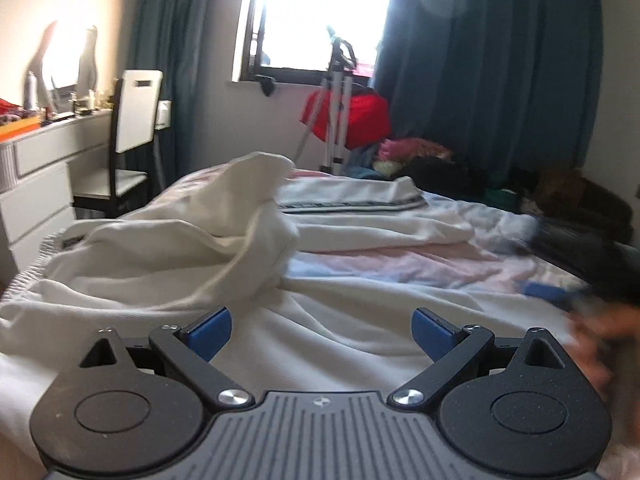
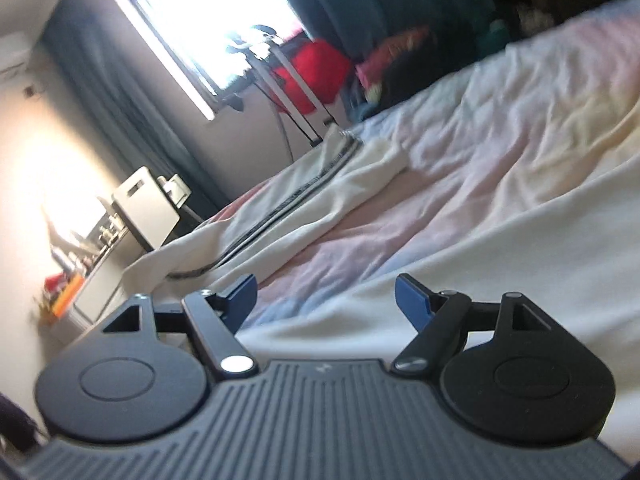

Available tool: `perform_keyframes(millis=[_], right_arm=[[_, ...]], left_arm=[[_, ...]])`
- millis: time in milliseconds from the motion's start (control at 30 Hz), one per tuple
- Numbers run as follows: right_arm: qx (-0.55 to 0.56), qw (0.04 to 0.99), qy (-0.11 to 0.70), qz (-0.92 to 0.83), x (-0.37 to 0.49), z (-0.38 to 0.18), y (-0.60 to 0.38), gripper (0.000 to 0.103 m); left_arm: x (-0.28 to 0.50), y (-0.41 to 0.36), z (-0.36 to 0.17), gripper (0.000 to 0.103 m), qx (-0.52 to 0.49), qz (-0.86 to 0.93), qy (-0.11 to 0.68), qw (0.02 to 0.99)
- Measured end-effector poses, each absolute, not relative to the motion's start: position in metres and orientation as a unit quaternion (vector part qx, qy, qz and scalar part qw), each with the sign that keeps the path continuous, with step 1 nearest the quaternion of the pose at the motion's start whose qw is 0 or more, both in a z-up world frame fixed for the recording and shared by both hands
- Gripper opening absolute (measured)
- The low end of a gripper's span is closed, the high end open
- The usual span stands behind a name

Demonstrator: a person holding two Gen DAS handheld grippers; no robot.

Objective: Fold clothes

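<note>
Bedroom bed, white garment rumpled ahead of left gripper, right gripper, both fingers released.

Left gripper level and low, blue-padded fingers spread wide with nothing between them, right gripper rolled sideways, its jaws likewise parted and empty

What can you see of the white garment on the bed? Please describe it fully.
The white garment looks like soft cotton, unfolded and heavily creased. It lies on the pastel bedsheet, with one part bunched up into a raised hump. A gathered elastic-like edge shows at its left side. A grey striped band runs along one section. Neither claw touches it visibly.
</note>
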State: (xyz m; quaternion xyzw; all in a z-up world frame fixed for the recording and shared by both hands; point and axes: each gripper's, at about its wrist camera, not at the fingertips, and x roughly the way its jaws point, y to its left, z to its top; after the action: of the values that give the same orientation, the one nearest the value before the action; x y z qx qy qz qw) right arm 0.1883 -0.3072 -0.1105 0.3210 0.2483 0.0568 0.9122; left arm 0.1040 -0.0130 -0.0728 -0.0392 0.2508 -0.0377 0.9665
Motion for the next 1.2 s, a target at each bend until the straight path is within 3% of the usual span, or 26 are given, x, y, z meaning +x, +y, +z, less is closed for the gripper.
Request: perform_keyframes(millis=[333, 400, 533, 733, 933, 1200], right_arm=[[0.419, 0.875, 0.243, -0.002, 0.352, -0.162, -0.299, 0.072], [0.417, 0.878, 0.235, -0.022, 0.373, -0.164, -0.298, 0.062], [0.421, 0.872, 0.232, -0.092, 0.401, -0.162, -0.309, 0.008], [0.351, 0.91, 0.176, -0.133, 0.383, -0.11, -0.345, 0.006], [0.331, 0.905, 0.135, -0.23, 0.331, -0.065, -0.447, 0.006], [0.282, 0.908, 0.143, -0.275, 0.307, -0.013, -0.534, 0.006]], left_arm=[[0.138, 0.011, -0.113, 0.098, -0.071, -0.041, 0.274, 0.958], [0.147, 0.018, -0.124, 0.098, -0.081, -0.041, 0.285, 0.954], [0.157, 0.012, -0.133, 0.098, -0.069, -0.056, 0.273, 0.958], [0.161, 0.002, -0.136, 0.099, -0.057, -0.069, 0.271, 0.958], [0.154, 0.003, -0.13, 0.099, -0.055, -0.062, 0.263, 0.961], [0.148, -0.001, -0.123, 0.1, -0.039, -0.058, 0.248, 0.966]])
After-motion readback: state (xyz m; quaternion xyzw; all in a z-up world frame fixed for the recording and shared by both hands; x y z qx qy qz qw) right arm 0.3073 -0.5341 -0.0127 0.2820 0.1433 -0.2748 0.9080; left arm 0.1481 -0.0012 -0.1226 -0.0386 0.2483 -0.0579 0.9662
